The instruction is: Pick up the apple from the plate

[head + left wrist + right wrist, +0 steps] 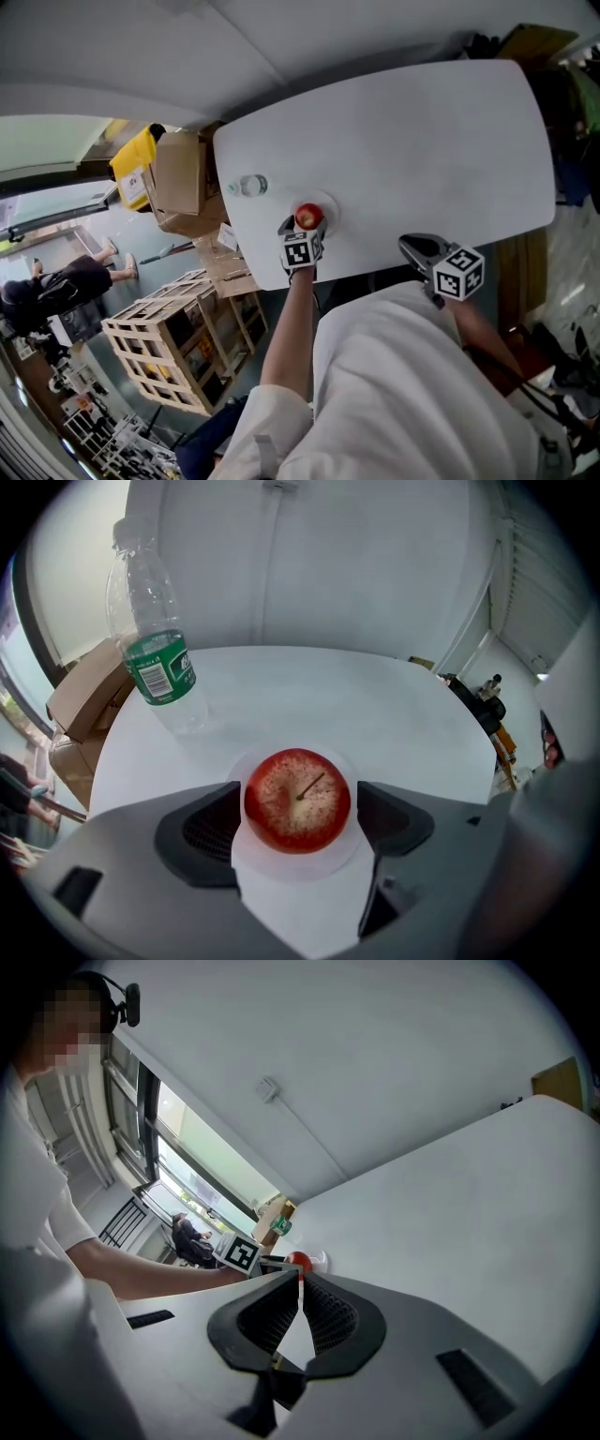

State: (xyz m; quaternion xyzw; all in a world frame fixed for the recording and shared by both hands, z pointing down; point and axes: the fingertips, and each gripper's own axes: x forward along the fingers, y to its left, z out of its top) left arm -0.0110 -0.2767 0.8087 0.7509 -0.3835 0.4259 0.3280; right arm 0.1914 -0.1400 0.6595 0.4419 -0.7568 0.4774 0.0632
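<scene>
Left gripper view is showing me my left gripper (300, 804) spread wide, its jaws flanking the apple (297, 801) without pinching it. The apple is sitting stem-up on the plate (296, 866), on the table (366, 705). Beyond, to the left, a bottle (159, 658) is standing upright. My right gripper (300, 1282) is hanging well apart by the table's edge, jaws pressed together, empty.

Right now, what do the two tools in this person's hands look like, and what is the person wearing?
The left gripper and right gripper have grey bodies and dark, ribbed fingers. Each carries a white cube printed with black square markers. The person wears a white short-sleeved shirt.
</scene>
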